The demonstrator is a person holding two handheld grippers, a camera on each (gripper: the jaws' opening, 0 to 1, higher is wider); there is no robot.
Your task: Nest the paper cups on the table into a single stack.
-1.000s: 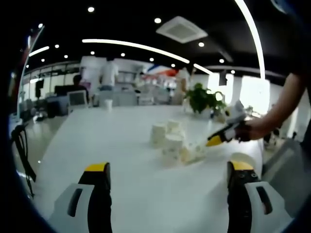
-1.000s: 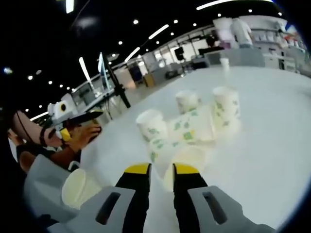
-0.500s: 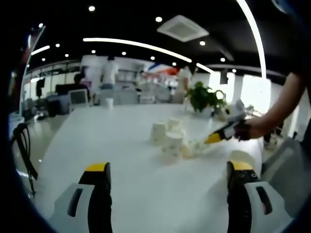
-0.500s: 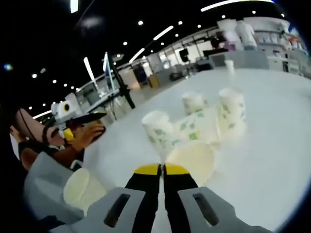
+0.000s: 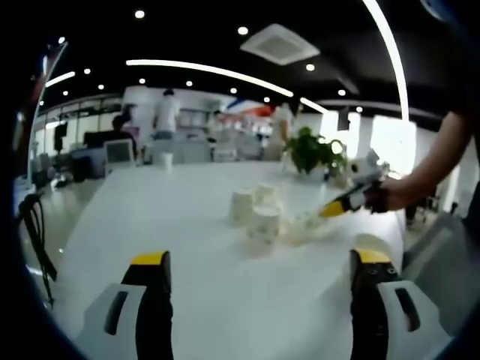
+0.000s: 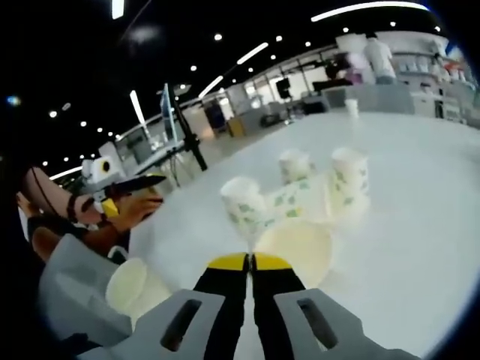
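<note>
Several white paper cups with green print point(image 5: 259, 214) stand mouth-down in a cluster mid-table. In the right gripper view I see three of them upright point(image 6: 244, 202) point(image 6: 295, 165) point(image 6: 349, 176) and one on its side point(image 6: 300, 199) among them. My right gripper point(image 6: 251, 262) is shut on the rim of a lying cup point(image 6: 296, 247), whose mouth faces the camera. It enters the left gripper view point(image 5: 341, 206) from the right, held by a hand. My left gripper point(image 5: 261, 259) stands wide open with nothing in it, short of the cluster. A plain cup point(image 6: 131, 285) lies near the table edge.
The white table point(image 5: 172, 225) stretches far back, with a lone cup point(image 5: 166, 159) at its far end. A potted plant point(image 5: 315, 150) stands behind the cluster on the right. A black tripod point(image 5: 34, 225) stands off the left edge. People stand at the back.
My right gripper's jaws have shut on the rim of the lying cup and have drawn it slightly off the cluster. My left gripper has stayed open and still.
</note>
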